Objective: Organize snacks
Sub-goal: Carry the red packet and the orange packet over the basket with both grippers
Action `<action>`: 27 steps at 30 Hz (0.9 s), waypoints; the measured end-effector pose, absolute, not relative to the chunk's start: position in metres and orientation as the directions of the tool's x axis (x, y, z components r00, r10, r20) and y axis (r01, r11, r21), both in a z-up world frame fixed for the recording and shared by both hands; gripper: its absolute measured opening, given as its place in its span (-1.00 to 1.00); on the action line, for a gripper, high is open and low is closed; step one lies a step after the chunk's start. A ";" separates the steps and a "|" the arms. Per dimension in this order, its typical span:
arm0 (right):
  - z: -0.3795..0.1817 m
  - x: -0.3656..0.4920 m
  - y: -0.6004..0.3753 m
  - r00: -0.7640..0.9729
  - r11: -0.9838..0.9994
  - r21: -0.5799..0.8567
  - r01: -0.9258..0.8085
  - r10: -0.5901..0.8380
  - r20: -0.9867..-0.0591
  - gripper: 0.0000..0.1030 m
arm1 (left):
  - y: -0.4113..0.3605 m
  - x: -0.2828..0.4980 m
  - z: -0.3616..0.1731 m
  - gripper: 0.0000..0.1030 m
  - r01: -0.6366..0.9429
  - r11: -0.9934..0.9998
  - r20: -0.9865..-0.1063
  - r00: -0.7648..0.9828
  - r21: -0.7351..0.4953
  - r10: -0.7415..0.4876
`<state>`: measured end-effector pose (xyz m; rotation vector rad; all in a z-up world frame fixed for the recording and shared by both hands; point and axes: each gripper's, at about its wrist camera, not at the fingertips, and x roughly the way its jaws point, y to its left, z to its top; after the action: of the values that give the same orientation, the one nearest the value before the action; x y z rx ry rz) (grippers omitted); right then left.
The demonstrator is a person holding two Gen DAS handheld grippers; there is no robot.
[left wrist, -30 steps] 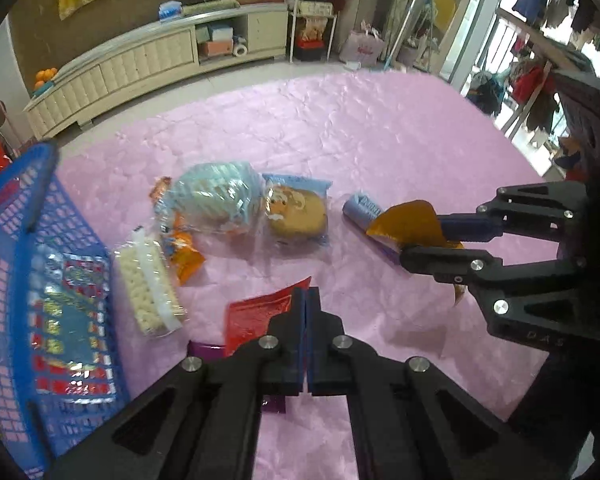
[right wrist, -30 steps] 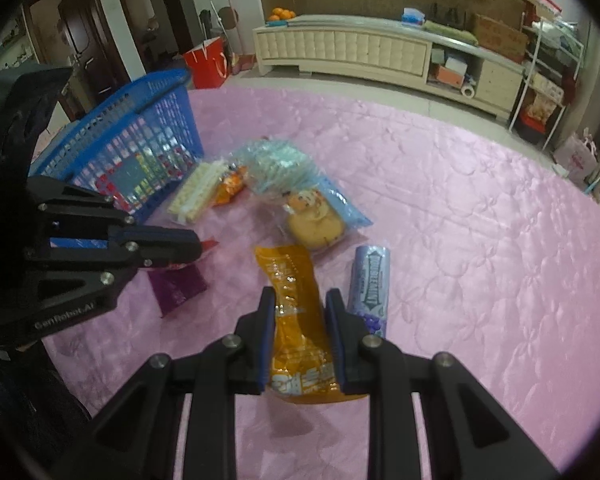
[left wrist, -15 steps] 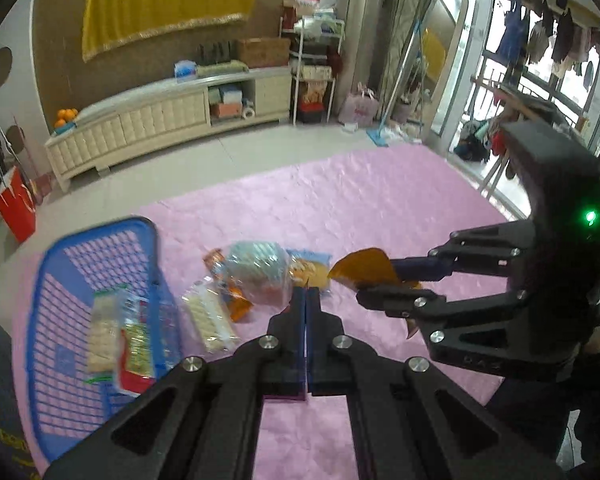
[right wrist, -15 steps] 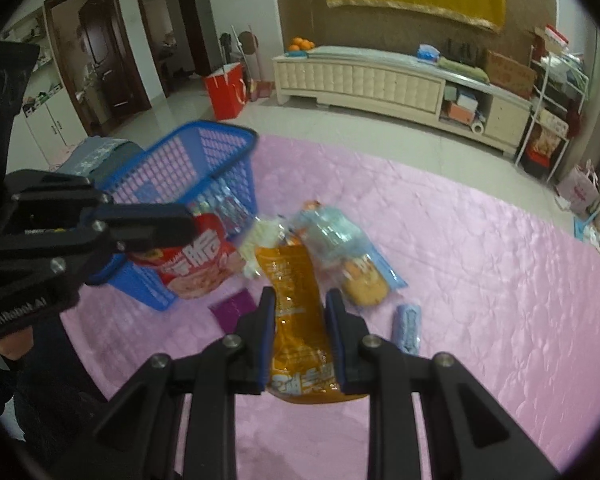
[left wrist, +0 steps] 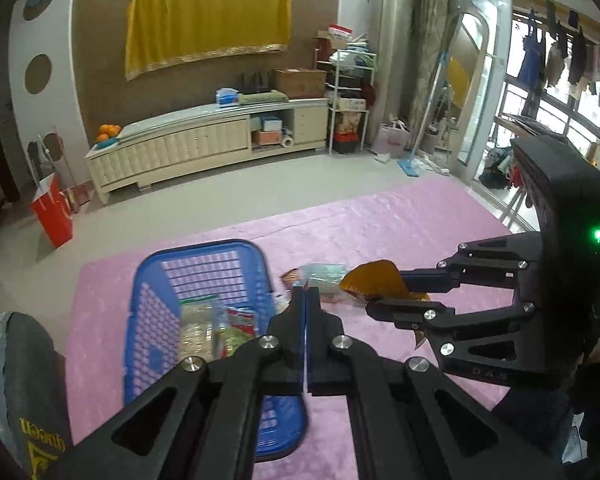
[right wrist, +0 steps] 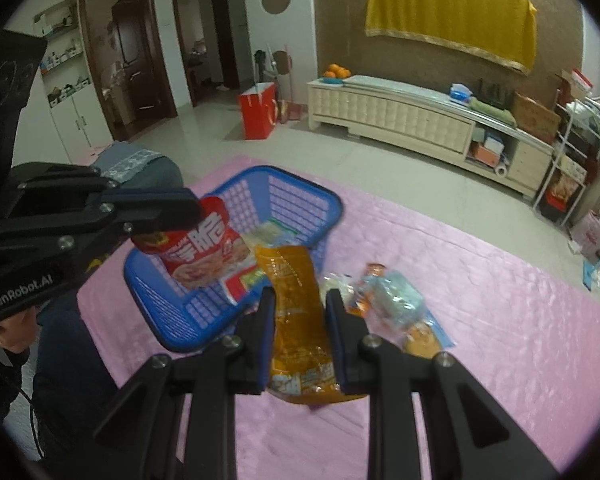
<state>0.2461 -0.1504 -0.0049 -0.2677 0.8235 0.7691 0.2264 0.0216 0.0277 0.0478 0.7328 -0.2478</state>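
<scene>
Orange pkt clamped in R gripper, red pkt pinched in L gripper

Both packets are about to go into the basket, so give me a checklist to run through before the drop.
1. Left tongs shut on the red packet: ok.
2. Right tongs shut on the orange packet: ok.
3. Red packet above the blue basket: ok.
4. Orange packet over the basket: not ok, it hangs beside the near rim.
5. Room in the basket: ok, only a few packets inside.
6. Tongs apart from each other: ok.
</scene>
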 end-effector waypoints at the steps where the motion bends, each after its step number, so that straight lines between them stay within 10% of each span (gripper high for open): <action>1: -0.005 0.246 -0.148 0.429 0.701 0.073 -0.710 0.512 -0.744 -0.45 | 0.027 0.225 0.028 -1.00 0.233 0.971 -0.668 0.716 -0.044 -0.203; 27: -0.042 0.292 -0.058 0.358 0.669 0.077 -0.740 0.487 -0.797 -0.45 | 0.117 0.268 -0.022 -1.00 0.127 0.988 -0.738 0.659 -0.084 -0.148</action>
<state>0.2921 -0.0580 -0.0416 -0.3199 0.9013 0.8088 0.2676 0.1170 -0.0220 -0.0262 0.8374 -0.1554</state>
